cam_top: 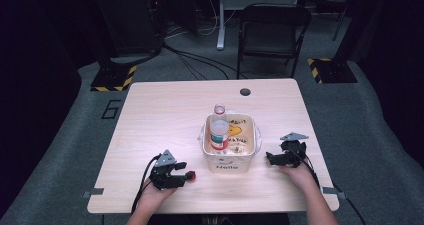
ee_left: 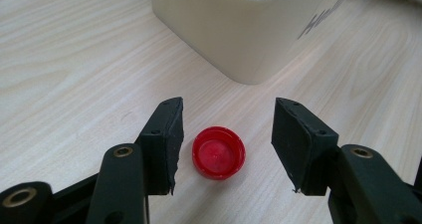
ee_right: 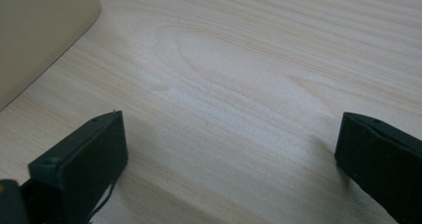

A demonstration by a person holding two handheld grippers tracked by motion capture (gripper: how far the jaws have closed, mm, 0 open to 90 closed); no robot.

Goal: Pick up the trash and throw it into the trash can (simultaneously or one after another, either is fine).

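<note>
A red bottle cap lies open side up on the wooden table, between the jaws of my left gripper; the pads stand apart from it on both sides without touching it. From above, that cap shows at the tip of the left gripper, near the table's front left. A clear plastic bottle with no cap stands upright in a cream bin marked "Hello". My right gripper rests low on the table to the right of the bin, and the right gripper has its jaws wide with only bare wood between them.
The cream bin stands close beyond the cap. The table's front edge is just behind both hands. A black chair and floor cables lie beyond the far edge. A cable hole sits near the back.
</note>
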